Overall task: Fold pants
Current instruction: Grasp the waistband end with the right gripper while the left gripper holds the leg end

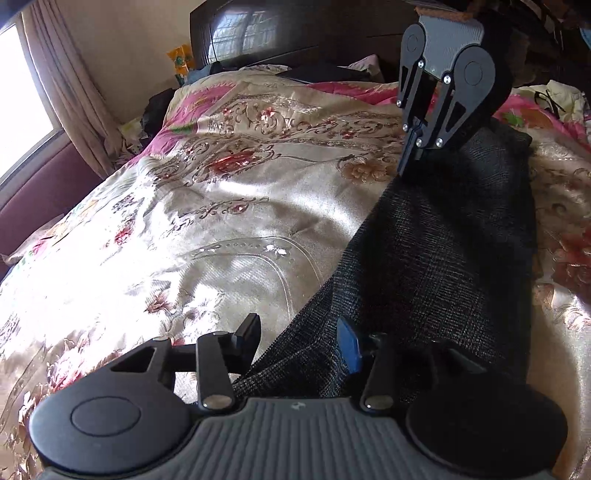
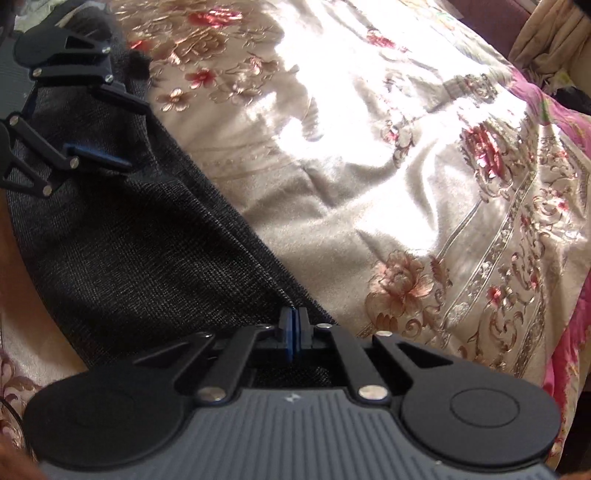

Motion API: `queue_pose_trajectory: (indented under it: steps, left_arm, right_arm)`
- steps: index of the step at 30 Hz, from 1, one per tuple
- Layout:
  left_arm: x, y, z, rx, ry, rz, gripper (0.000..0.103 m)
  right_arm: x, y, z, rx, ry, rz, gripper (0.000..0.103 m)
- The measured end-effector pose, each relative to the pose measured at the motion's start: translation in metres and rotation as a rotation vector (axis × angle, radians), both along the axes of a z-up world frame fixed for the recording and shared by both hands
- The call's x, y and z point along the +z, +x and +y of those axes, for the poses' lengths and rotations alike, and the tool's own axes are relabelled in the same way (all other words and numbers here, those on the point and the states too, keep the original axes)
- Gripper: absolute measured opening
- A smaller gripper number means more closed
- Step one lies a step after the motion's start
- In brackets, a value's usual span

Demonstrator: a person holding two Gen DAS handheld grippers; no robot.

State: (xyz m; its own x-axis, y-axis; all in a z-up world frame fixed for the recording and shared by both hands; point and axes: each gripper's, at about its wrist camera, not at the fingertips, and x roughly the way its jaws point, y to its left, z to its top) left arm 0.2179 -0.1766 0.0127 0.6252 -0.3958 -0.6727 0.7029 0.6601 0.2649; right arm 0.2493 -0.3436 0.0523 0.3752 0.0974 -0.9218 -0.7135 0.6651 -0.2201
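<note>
Your left view runs from a bright window with a beige curtain (image 1: pixel 70 85) and a maroon padded bench (image 1: pixel 40 192) below it, across the glossy cream-and-pink floral bedspread (image 1: pixel 207 206) that covers the bed, to a dark wooden headboard (image 1: pixel 280 33) at the far end. Your left gripper (image 1: pixel 299 341) stands with its jaws spread wide, the edge of the dark grey woven check pants (image 1: pixel 443 251) lying between the black finger and the blue-padded finger, neither one pressing the cloth. The pants lie as a long folded strip on the right part of the bedspread, running away from you. At their far end your right gripper (image 1: pixel 408 166) comes down from above with its fingers drawn together on the cloth's upper left corner.

In your right view the left gripper (image 2: pixel 107 129) sits at the far left over the pants (image 2: pixel 140 240), its jaws apart. The pants fill the left side, their straight edge running diagonally against the sunlit bedspread (image 2: pixel 369 166). Your right gripper (image 2: pixel 293 332) has its blue pads pressed together, pinching the edge of the fabric.
</note>
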Motion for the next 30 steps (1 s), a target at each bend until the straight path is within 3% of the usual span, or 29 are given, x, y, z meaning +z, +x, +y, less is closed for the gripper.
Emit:
queue_pose_trajectory:
  steps: [3,5,7,12,15,17,22,26,30]
  left_arm:
    - [-0.005,0.002,-0.007,0.013,0.005,-0.003,0.061]
    - [-0.014,0.001,-0.014,0.010,0.032,0.005,0.061]
    - [-0.021,-0.004,-0.016,0.002,0.063,-0.004,0.062]
    - [-0.022,-0.007,-0.013,-0.008,0.084,-0.011,0.062]
    - [-0.021,-0.009,-0.015,-0.008,0.097,-0.021,0.062]
    - [-0.022,-0.013,-0.018,-0.010,0.116,-0.042,0.062]
    - [-0.022,-0.020,-0.023,0.011,0.149,-0.046,0.062]
    - [-0.018,-0.027,-0.025,0.005,0.174,-0.057,0.062]
    - [-0.017,-0.031,-0.027,-0.008,0.178,-0.052,0.062]
  right_arm:
    - [-0.011,0.018,0.007,-0.048,0.013,-0.055,0.003]
    - [-0.027,0.020,0.004,-0.079,-0.055,-0.056,0.019]
    - [-0.024,0.014,-0.018,-0.162,-0.012,-0.078,0.020]
    - [0.010,-0.037,-0.123,-0.578,0.197,-0.161,0.021]
    - [0.010,-0.088,-0.188,-0.890,0.339,-0.190,0.025]
    - [0.004,-0.116,-0.208,-0.997,0.425,-0.181,0.024]
    - [-0.014,-0.130,-0.217,-1.089,0.600,-0.154,0.023]
    - [-0.036,-0.121,-0.216,-1.194,0.594,-0.135,0.022]
    - [-0.045,-0.127,-0.228,-1.305,0.749,-0.163,0.025]
